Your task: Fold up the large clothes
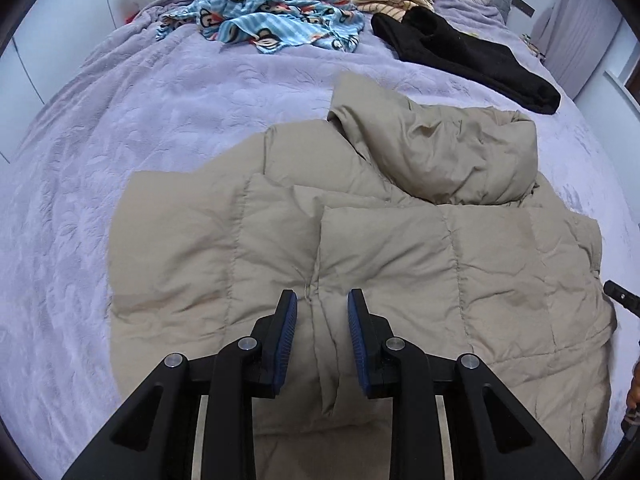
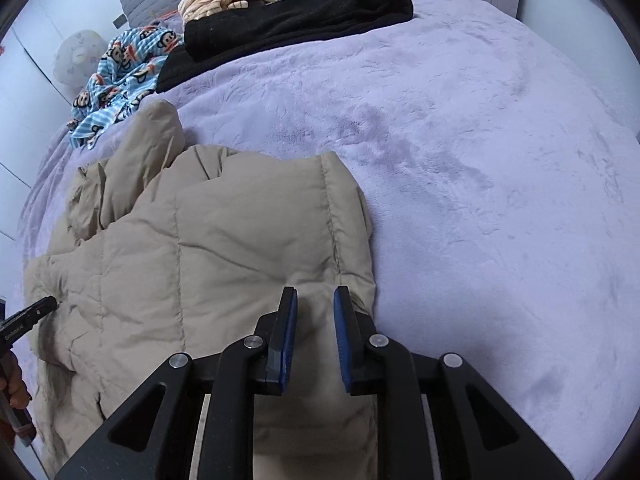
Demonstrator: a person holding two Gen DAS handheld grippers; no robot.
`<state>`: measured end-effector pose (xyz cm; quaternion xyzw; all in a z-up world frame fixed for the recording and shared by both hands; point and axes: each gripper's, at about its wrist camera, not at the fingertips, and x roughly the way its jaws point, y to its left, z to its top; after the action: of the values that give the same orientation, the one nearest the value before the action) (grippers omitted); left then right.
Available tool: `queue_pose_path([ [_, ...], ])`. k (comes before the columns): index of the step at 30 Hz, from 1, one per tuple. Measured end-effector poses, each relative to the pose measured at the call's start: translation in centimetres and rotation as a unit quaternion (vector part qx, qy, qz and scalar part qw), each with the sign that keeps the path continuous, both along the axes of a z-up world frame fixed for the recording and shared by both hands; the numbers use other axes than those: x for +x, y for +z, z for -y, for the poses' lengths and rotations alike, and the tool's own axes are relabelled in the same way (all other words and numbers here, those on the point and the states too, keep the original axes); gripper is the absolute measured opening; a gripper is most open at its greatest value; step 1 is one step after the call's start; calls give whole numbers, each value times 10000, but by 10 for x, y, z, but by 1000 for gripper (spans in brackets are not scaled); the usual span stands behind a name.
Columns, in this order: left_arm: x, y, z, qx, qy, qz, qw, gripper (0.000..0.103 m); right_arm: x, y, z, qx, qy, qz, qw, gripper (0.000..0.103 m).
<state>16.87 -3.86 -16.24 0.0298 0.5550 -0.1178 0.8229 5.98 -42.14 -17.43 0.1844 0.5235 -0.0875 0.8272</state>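
Left wrist: beige puffer jacket (image 1: pixel 360 240) lies crosswise.

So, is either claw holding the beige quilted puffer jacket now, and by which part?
It cannot be told: the left claw and right claw straddle the beige quilted puffer jacket, contact unclear.

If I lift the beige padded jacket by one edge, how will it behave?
The beige padded jacket is probably floppy: it lies creased and bunched on the bed. Its puffy quilted panels suggest it is light for its bulk. The smooth fabric may slip.
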Motion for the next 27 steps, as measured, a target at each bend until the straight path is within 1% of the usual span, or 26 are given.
queue_pose_path([
  [2,-13,10,-8,41,50,-5,10000,28,-18,8,1,181,-48,5,9998,21],
  [4,-28,15,-13,256,63,-13,9997,28,-37,14,-1,279,-76,-57,9996,23],
  [6,-46,19,-13,436,47,-35,9990,29,-54,15,-4,352,-51,-141,9993,31],
  [8,-62,21,-18,416,88,-95,9991,75,-70,13,-8,468,-24,-247,9986,34],
  [9,-72,24,-20,395,173,-36,9991,103,-77,12,-10,520,-9,-304,9982,34],
  [10,-83,29,-23,398,264,112,9988,103,-83,10,-12,572,13,-345,9978,34],
  [11,-93,31,-24,403,282,161,9987,103,-88,9,-13,605,30,-371,9975,34],
  [14,-114,28,-26,514,440,44,9977,103,-102,5,-16,709,85,-478,9963,35],
  [17,-131,23,-30,461,589,-93,9972,103,-114,2,-20,827,95,-563,9949,39],
  [19,-142,21,-35,402,654,-211,9968,103,-122,2,-24,882,116,-565,9944,44],
  [20,-146,21,-37,399,690,-234,9965,103,-126,3,-27,925,115,-539,9942,51],
  [21,-151,21,-39,425,730,-229,9962,103,-131,5,-29,976,81,-491,9940,62],
  [22,-156,21,-41,469,743,-231,9959,103,-135,7,-31,1018,38,-449,9938,67],
  [23,-160,21,-42,509,719,-257,9958,103,-139,8,-33,1077,-14,-396,9934,75],
  [25,-169,21,-47,596,650,-341,9955,103,-147,10,-38,1103,-123,-376,9931,77],
  [27,-179,22,-55,548,635,-419,9956,103,-156,12,-46,1104,-238,-377,9929,77],
])
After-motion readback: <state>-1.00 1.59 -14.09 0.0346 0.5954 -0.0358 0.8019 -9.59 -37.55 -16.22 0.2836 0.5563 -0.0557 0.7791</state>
